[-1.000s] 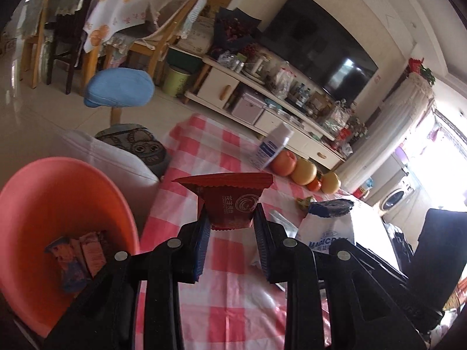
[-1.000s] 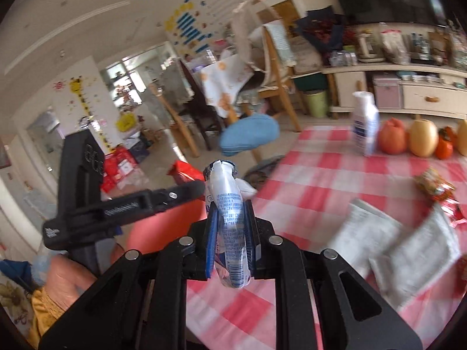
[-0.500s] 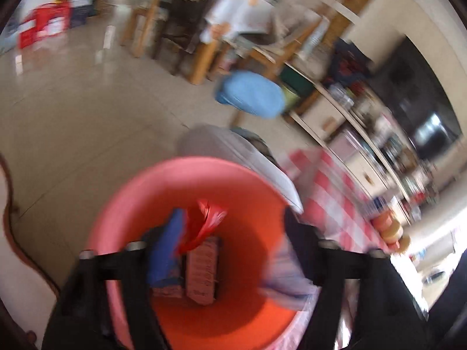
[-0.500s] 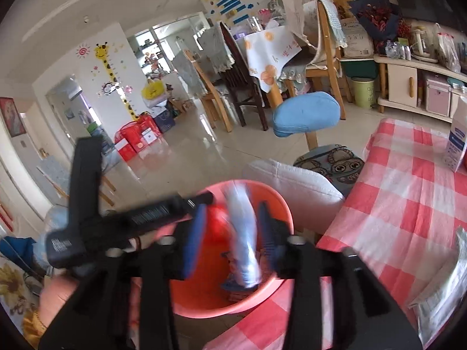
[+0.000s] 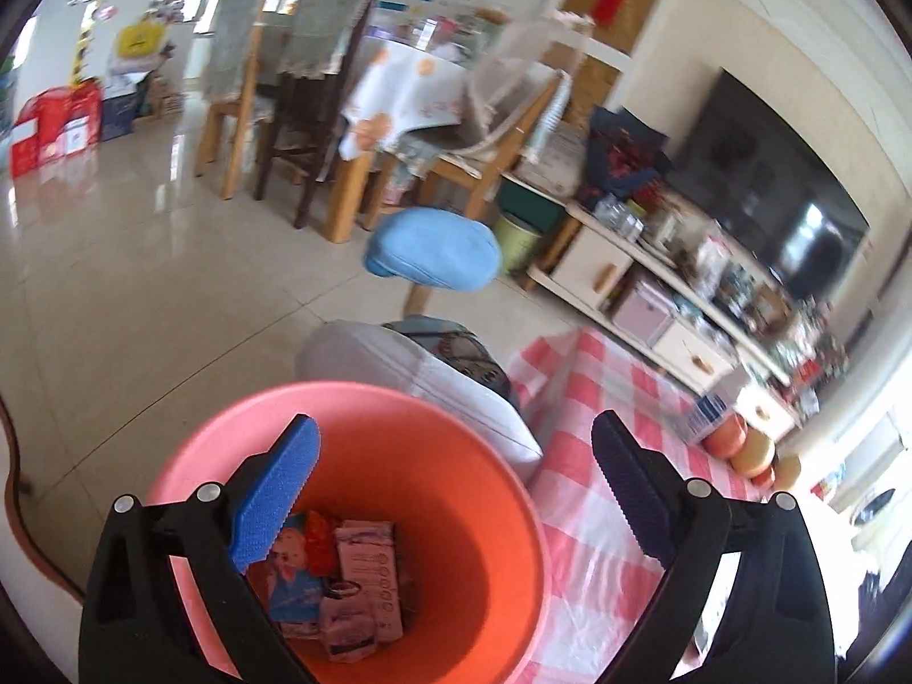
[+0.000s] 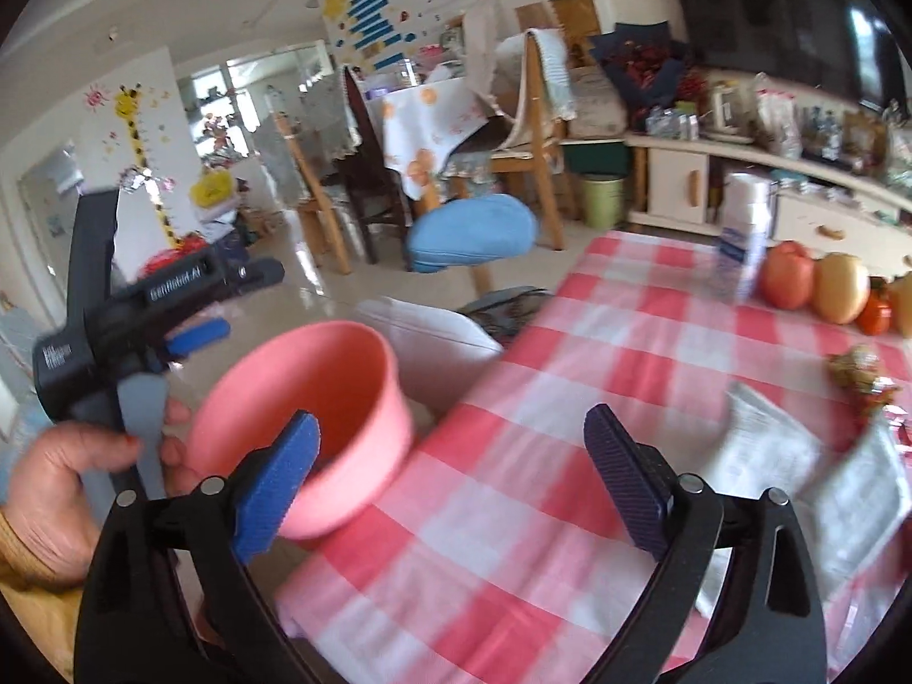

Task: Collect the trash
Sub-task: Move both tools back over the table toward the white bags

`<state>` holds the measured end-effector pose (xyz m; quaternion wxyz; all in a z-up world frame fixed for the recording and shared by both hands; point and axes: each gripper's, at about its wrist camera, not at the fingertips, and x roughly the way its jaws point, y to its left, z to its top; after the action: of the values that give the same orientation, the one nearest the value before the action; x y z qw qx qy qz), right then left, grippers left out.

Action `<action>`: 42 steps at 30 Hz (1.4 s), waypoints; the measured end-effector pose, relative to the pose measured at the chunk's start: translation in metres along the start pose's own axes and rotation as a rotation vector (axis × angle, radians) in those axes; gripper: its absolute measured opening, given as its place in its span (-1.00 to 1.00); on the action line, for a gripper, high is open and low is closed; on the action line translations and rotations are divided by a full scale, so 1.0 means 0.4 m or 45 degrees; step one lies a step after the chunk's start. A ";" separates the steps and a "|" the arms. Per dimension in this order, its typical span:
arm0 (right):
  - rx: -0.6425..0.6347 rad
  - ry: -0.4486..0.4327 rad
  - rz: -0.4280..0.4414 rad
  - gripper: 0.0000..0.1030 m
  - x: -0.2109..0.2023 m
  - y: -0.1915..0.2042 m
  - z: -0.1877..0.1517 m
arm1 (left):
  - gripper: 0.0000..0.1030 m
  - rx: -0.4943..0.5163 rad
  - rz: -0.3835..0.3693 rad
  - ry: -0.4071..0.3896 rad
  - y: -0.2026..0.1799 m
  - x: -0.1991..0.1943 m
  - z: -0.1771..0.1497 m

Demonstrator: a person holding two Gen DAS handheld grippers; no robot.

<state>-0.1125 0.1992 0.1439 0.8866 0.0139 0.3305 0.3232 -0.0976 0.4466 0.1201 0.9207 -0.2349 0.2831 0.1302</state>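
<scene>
Trash remaining on the checked surface [image 6: 513, 518]: two flat whitish packets [image 6: 769, 450], one partly over the other, and a crumpled wrapper [image 6: 860, 370] just beyond them, all well to the far side of the surface from the pink bin [image 5: 490, 518]. The bin stands beside the surface's near corner and already holds several flattened wrappers [image 5: 342, 581] at its bottom. Left gripper [image 5: 450, 490] hangs above the bin, right gripper [image 6: 450, 484] above the surface beside it; the fingers of both have just been opening, now stand wide, and nothing lies between them. The packets look light, thin and limp, probably slick film; a pinch on a raised edge or corner should hold better than one on the flat face. The crumpled wrapper offers folds to pinch anywhere.
</scene>
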 end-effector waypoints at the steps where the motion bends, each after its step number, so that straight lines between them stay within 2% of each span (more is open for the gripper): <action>1: -0.008 0.000 -0.011 0.85 -0.011 -0.008 -0.011 | 0.85 0.029 -0.012 0.014 -0.019 0.002 -0.003; 3: -0.026 -0.001 -0.044 0.86 -0.031 -0.023 -0.030 | 0.85 0.075 -0.025 0.026 -0.047 -0.005 -0.013; 6: -0.054 -0.007 -0.098 0.87 -0.066 -0.044 -0.059 | 0.85 0.156 0.014 0.065 -0.101 -0.001 -0.020; 12: -0.084 -0.046 -0.178 0.88 -0.128 -0.084 -0.099 | 0.85 0.302 0.030 0.109 -0.209 0.000 -0.042; 20: -0.059 -0.078 -0.224 0.92 -0.181 -0.138 -0.129 | 0.85 0.433 0.019 0.141 -0.329 0.002 -0.071; 27: -0.035 -0.103 -0.249 0.92 -0.220 -0.185 -0.143 | 0.85 0.511 -0.055 0.135 -0.410 -0.004 -0.088; 42: 0.002 -0.160 -0.290 0.92 -0.304 -0.269 -0.143 | 0.85 0.622 -0.134 0.140 -0.544 0.000 -0.134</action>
<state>-0.1556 0.0324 0.1437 0.9365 -0.0027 0.2740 0.2186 -0.0411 0.2333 0.1591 0.9389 -0.0266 0.3433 -0.0034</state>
